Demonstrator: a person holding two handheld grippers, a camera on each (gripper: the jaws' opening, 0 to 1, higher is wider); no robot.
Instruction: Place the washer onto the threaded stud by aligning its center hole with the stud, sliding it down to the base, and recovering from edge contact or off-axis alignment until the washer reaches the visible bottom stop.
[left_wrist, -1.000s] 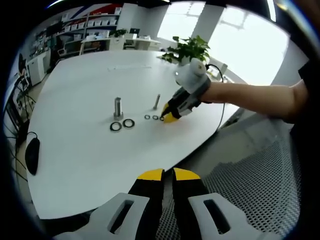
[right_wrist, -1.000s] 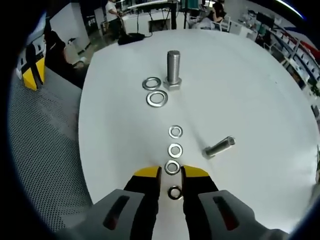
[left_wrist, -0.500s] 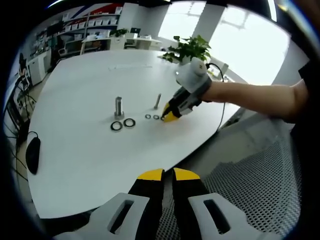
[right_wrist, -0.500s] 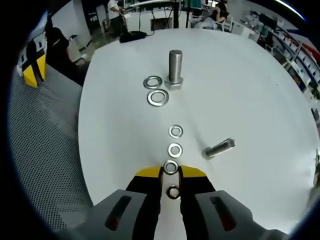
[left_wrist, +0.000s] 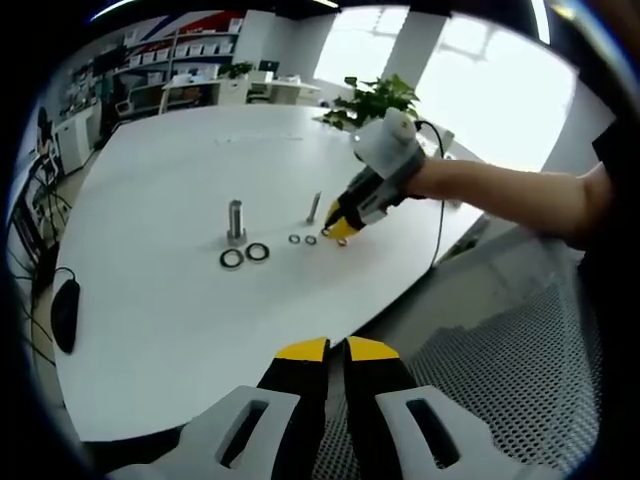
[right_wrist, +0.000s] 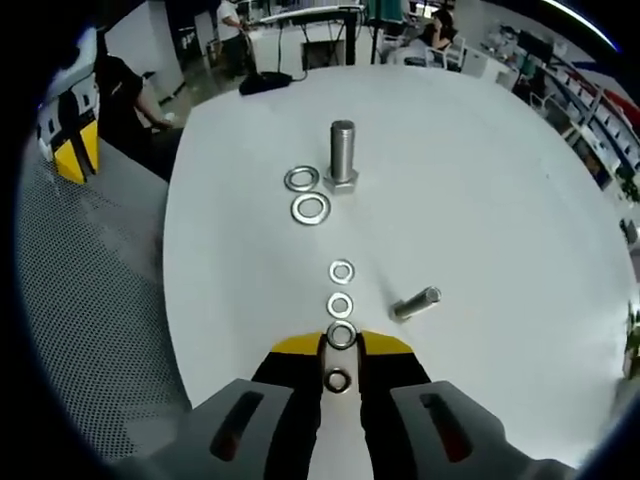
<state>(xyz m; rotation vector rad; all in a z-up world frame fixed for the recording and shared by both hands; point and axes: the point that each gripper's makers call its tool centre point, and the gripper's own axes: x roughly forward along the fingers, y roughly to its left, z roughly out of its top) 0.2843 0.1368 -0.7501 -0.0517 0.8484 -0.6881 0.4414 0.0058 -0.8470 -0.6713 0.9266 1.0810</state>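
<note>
On the white counter (right_wrist: 480, 180) the right tool (right_wrist: 340, 352) is lowered over a line of small washers. Its 2 yellow-tipped jaws are narrowly parted and flank one small washer (right_wrist: 337, 380); whether they actually pinch it I cannot tell. Just past the tips lies a 2nd washer (right_wrist: 341, 335), then a 3rd (right_wrist: 340, 305) and a 4th (right_wrist: 341, 271). Beside this row a small threaded stud (right_wrist: 414, 304) lies tilted on its side. Farther off, a large stud (right_wrist: 342, 153) stands upright on its hex base, with 2 large washers (right_wrist: 311, 209) just beside it.

In the left gripper view the left tool (left_wrist: 335, 350) hangs off the counter's edge above a perforated floor (left_wrist: 500, 350), its jaws nearly together and holding nothing. The right tool (left_wrist: 340, 226) shows there too, tips down at the small washers.
</note>
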